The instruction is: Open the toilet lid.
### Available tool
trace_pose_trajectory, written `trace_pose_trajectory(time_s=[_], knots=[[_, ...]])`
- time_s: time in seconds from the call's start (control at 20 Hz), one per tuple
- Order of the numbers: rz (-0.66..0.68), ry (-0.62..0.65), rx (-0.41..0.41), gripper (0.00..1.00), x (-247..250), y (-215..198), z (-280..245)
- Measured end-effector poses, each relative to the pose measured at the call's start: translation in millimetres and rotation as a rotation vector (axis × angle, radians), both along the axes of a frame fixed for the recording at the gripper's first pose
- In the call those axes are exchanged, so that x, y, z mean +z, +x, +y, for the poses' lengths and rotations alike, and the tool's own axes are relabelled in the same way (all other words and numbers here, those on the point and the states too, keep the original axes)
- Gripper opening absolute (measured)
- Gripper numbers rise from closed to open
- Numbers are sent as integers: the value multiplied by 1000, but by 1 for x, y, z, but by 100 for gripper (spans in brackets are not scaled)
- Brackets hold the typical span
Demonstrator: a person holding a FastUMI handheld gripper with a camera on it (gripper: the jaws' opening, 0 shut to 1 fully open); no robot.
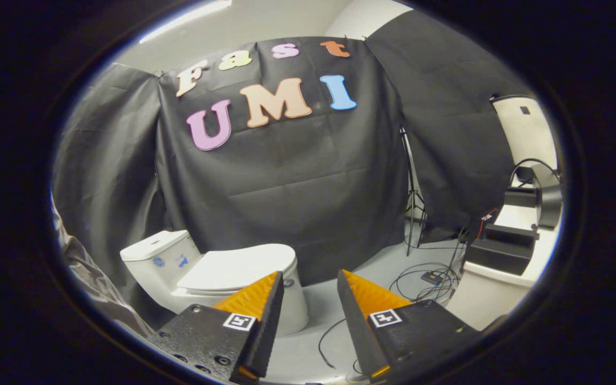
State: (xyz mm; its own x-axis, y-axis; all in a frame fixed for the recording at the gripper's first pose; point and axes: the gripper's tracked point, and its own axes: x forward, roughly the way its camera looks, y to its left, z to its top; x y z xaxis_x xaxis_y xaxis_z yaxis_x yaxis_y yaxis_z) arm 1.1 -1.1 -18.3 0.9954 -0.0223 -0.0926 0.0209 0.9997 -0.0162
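A white toilet (292,310) stands on the floor ahead of my left finger, its tank (159,256) against the black cloth wall. Its lid (238,267) lies flat and closed over the seat. My gripper (310,280) hovers above and short of the toilet, fingers open with nothing between them. The left finger (257,299) overlaps the lid's near edge in the view, though a gap in depth separates them. The right finger (364,299) points at bare floor beside the bowl.
A tripod stand (412,198) rises by the cloth wall to the right. Loose cables (425,278) trail over the grey floor beyond the right finger. A white table (500,283) with black boxes stands further right. Grey cloth (89,278) hangs left of the tank.
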Motion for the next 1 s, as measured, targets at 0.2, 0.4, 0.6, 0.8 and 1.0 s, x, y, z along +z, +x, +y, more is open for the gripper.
trace_pose_trajectory(time_s=[0.2, 0.4, 0.6, 0.8, 1.0], knots=[[-38, -2, 3, 62, 5, -4, 0], [-51, -4, 4, 62, 6, -5, 1], [-64, 0, 4, 62, 9, -6, 1], [-84, -3, 5, 62, 11, -10, 1], [-108, -5, 6, 62, 16, -12, 2]])
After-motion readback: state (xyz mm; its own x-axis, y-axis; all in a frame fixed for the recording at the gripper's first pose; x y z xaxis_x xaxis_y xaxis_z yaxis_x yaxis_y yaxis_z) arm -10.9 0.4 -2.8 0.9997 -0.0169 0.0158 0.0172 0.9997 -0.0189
